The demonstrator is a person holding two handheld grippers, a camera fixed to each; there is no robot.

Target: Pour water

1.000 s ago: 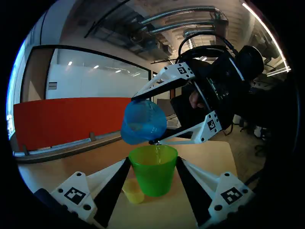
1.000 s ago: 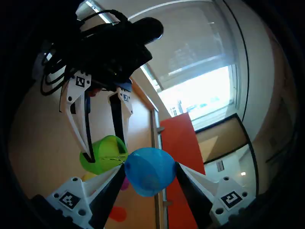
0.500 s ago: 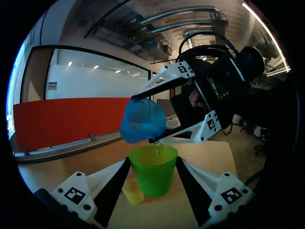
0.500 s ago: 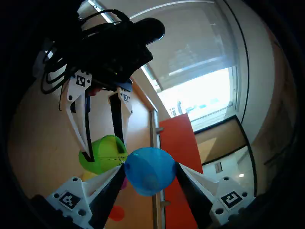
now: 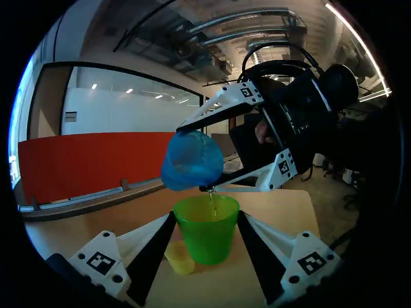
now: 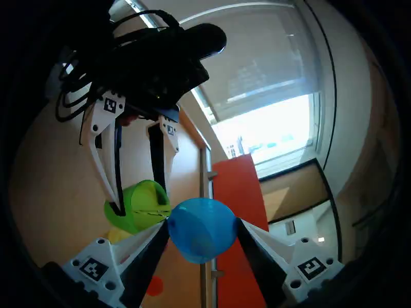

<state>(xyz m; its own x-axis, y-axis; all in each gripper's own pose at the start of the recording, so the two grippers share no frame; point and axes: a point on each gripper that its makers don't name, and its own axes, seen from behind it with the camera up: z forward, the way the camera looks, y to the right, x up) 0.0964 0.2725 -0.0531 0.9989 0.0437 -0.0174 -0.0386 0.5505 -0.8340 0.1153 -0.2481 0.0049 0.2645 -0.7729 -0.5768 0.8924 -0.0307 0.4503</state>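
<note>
One pale wooden table (image 5: 280,205), smooth and matt, carries the scene. Next in size, the left gripper (image 5: 205,216) is clenched on the green cup (image 5: 207,236), a translucent plastic beaker tapering downward. It is upright and apparently standing on the table, with a finger pressed to each wall. The right gripper (image 6: 201,223) clamps the blue cup (image 5: 191,163), likewise translucent plastic and slightly smaller, directly above the green cup's open mouth. The blue cup's long axis is tipped close to horizontal, its lip pointing down over the green mouth. The two cups are near but apart. Any further tilt should probably turn about that lip so the flow lands inside. A small yellow cup (image 5: 180,256) sits just beside the green one. Smallest, a thin thread of water (image 5: 211,197) falls from the lip into the green cup.
</note>
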